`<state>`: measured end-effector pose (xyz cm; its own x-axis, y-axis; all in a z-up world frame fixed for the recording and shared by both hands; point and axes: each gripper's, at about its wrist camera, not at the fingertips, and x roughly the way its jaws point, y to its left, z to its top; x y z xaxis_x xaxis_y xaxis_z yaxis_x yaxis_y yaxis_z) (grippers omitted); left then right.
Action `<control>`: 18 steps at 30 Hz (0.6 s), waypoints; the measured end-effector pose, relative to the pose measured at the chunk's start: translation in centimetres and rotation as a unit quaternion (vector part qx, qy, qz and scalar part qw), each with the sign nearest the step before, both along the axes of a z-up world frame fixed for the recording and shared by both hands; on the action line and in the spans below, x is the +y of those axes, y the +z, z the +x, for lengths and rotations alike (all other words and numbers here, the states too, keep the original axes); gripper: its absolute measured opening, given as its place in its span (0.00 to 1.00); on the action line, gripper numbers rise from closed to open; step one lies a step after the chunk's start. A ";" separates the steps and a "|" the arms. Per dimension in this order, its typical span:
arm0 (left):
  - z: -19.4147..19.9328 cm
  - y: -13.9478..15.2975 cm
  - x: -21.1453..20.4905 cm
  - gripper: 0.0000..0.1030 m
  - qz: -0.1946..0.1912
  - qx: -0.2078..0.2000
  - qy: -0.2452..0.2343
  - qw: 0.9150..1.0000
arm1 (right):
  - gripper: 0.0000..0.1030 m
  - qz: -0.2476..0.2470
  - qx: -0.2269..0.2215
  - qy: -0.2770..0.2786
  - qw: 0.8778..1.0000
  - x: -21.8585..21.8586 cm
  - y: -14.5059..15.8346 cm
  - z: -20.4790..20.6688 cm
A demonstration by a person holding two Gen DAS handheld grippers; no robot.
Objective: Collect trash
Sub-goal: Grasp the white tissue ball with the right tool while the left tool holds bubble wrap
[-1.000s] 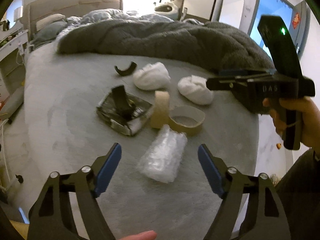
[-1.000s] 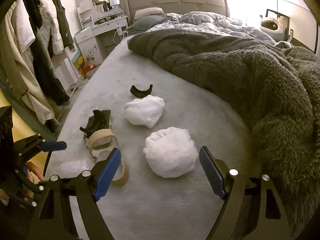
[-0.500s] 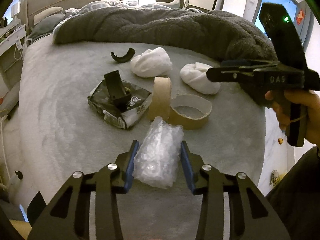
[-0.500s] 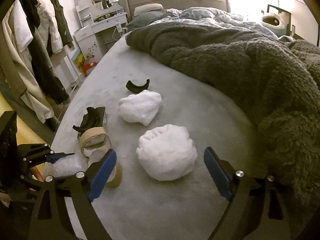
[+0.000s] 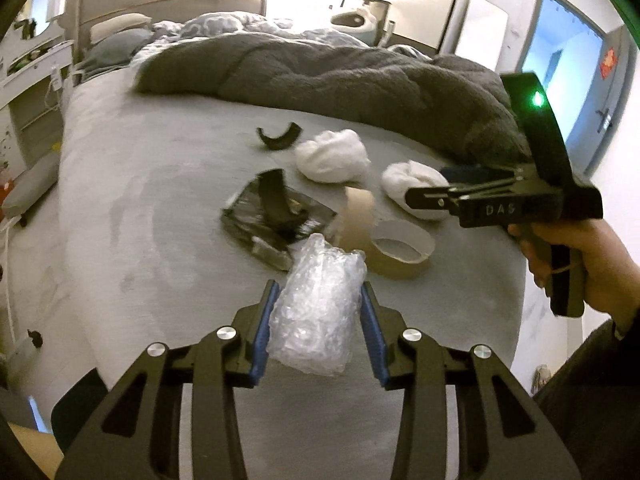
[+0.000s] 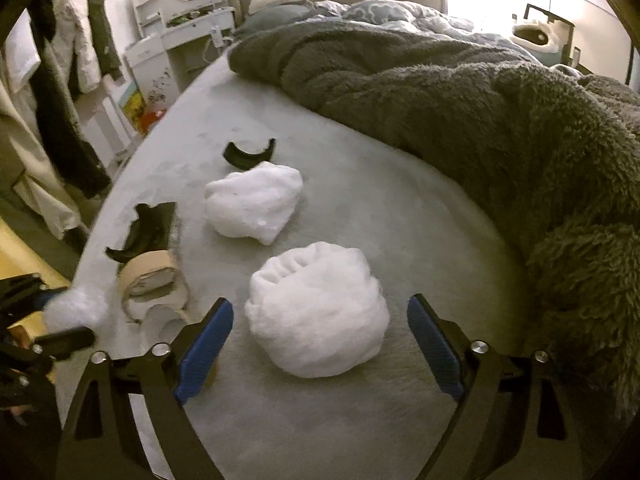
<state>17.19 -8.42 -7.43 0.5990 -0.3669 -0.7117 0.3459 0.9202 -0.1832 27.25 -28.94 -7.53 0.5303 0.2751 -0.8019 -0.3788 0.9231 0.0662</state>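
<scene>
My left gripper (image 5: 320, 330) is shut on a crumpled wad of clear bubble wrap (image 5: 318, 304), held just above the grey bed cover; the wad also shows in the right wrist view (image 6: 78, 308). My right gripper (image 6: 320, 354) is open, its blue pads either side of a white paper ball (image 6: 320, 312) without touching it. A second white paper ball (image 6: 254, 204) lies behind it. Two cardboard tape rings (image 5: 384, 240), a black foil packet (image 5: 276, 220) and a curved black plastic piece (image 5: 278, 138) lie nearby.
A thick dark grey blanket (image 6: 480, 100) is heaped along the right and far side of the bed. Bed edge runs along the left (image 6: 120, 184), with hanging clothes (image 6: 52, 80) and a white dresser (image 6: 176, 36) beyond. A door (image 5: 576, 92) stands at right.
My left gripper closed on the bubble wrap and lifted it slightly. My right gripper moved closer to the near paper ball, still open.
</scene>
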 end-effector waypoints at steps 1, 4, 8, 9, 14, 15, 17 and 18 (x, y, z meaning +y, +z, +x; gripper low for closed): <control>0.0 0.1 0.3 0.42 -0.001 -0.002 0.005 1.000 | 0.68 0.002 0.003 0.000 1.000 0.0 0.0 0.0; 0.1 0.3 1.5 0.42 -0.001 -0.003 0.026 1.000 | 0.60 -0.016 0.005 0.004 1.000 0.7 -0.2 0.1; 0.0 0.6 2.9 0.42 0.000 -0.004 0.047 0.999 | 0.56 -0.007 -0.015 0.002 1.000 1.0 0.9 0.0; -0.1 0.7 3.2 0.42 0.002 -0.006 0.052 0.999 | 0.56 -0.002 -0.020 0.001 1.000 1.0 1.3 0.0; -0.3 0.8 4.8 0.42 0.006 -0.009 0.074 0.997 | 0.56 0.011 -0.040 0.002 0.999 1.9 2.6 0.1; -0.4 0.8 5.2 0.42 0.007 -0.009 0.079 0.997 | 0.56 0.014 -0.043 0.004 0.999 2.3 2.8 0.1; -0.3 0.8 5.9 0.42 0.009 -0.006 0.088 0.996 | 0.56 0.019 -0.048 0.006 0.999 2.9 3.2 0.2; -0.3 0.7 6.1 0.42 0.009 -0.006 0.090 0.996 | 0.56 0.020 -0.054 0.008 0.998 3.3 3.6 0.2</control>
